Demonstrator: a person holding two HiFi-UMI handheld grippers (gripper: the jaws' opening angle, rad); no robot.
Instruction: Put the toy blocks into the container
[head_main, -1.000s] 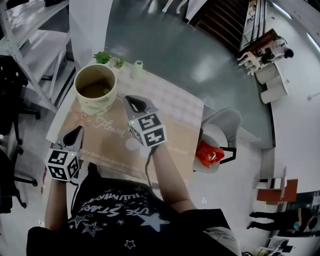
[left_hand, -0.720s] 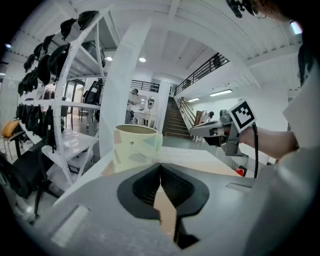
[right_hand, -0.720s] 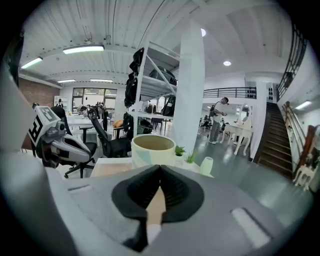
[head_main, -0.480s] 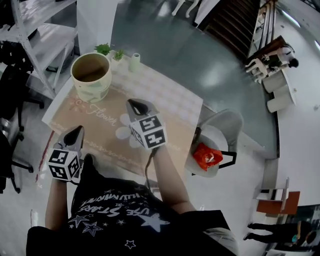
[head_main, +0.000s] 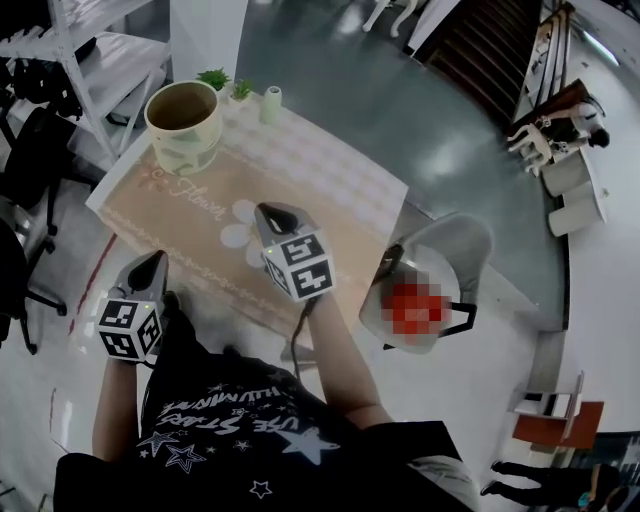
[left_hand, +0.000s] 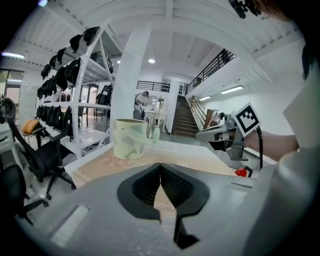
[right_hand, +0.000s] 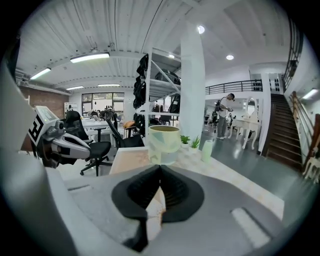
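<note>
Head view: container (head_main: 184, 125) on table (head_main: 330, 190), grey floor (head_main: 400, 110), shelving (head_main: 95, 60).

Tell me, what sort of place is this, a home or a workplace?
Probably a workplace: a large open office or lab hall. You can see a tall white metal shelving rack, a black wheeled office chair, and a wide dark staircase with railings rising at the back.

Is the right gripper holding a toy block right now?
No, the right gripper has its jaws pressed together with nothing between them.
</note>
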